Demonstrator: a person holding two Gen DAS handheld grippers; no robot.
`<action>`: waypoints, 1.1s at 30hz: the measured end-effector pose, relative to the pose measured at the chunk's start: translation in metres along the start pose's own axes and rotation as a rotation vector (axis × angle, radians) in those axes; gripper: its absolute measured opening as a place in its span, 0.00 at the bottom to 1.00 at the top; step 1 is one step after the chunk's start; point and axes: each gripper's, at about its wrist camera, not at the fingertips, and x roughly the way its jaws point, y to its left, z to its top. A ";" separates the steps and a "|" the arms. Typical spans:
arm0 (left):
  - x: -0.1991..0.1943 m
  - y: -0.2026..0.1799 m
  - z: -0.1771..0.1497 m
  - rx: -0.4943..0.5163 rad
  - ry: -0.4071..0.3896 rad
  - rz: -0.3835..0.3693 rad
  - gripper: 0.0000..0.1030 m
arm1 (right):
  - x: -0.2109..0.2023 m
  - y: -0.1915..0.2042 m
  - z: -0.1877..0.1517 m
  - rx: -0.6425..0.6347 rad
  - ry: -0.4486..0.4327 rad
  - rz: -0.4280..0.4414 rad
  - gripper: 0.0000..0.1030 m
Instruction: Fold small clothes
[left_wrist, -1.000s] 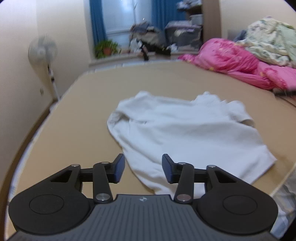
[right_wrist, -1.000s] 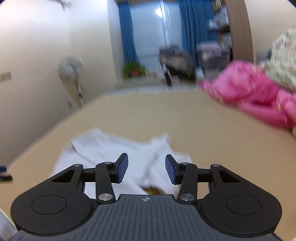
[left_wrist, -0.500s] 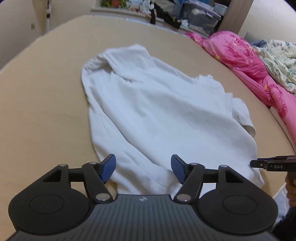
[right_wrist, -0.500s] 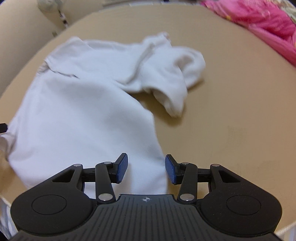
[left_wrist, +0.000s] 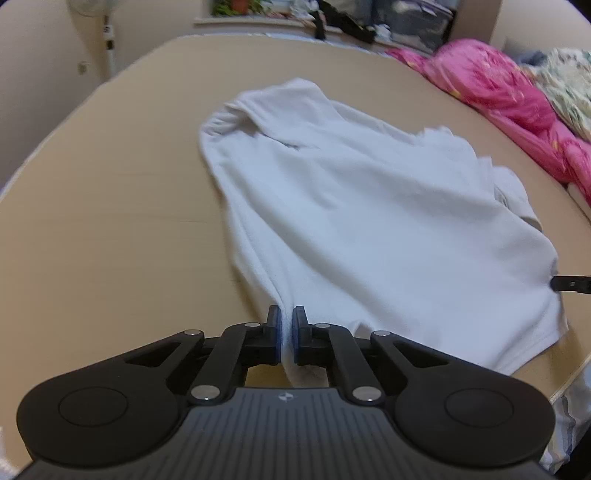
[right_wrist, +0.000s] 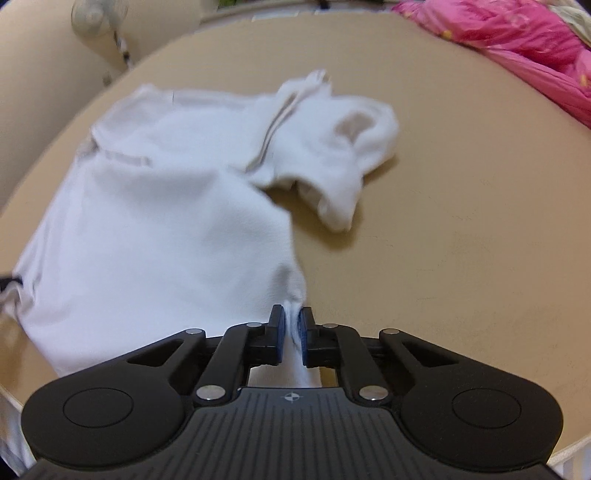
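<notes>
A small white T-shirt (left_wrist: 362, 206) lies spread on the tan table (left_wrist: 110, 221), hem toward me. My left gripper (left_wrist: 286, 334) is shut on the hem's left corner. My right gripper (right_wrist: 291, 336) is shut on the hem's right corner of the same shirt (right_wrist: 166, 221). One short sleeve (right_wrist: 343, 184) is bunched up at the far right of the shirt. The right gripper's tip (left_wrist: 570, 283) shows at the right edge of the left wrist view, and the left gripper's tip (right_wrist: 7, 282) at the left edge of the right wrist view.
A pink quilt (left_wrist: 509, 92) and a flowered blanket (left_wrist: 569, 85) lie heaped at the table's far right. A standing fan (right_wrist: 98, 14) is by the left wall. A cluttered windowsill (left_wrist: 332, 18) lies beyond. The table's near edge (left_wrist: 569, 384) is close.
Both grippers have dropped to the shirt's hem and closed on its two corners; half a second ago both were open just above the cloth.
</notes>
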 end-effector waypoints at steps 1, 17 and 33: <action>-0.009 0.006 -0.002 -0.007 -0.012 -0.001 0.05 | -0.006 -0.003 0.000 0.013 -0.018 0.008 0.06; -0.105 0.119 -0.078 -0.097 0.132 -0.230 0.05 | -0.103 -0.100 -0.036 0.210 -0.129 0.213 0.03; -0.051 0.104 -0.075 -0.070 0.287 -0.151 0.09 | -0.011 -0.009 -0.030 -0.123 0.170 0.120 0.13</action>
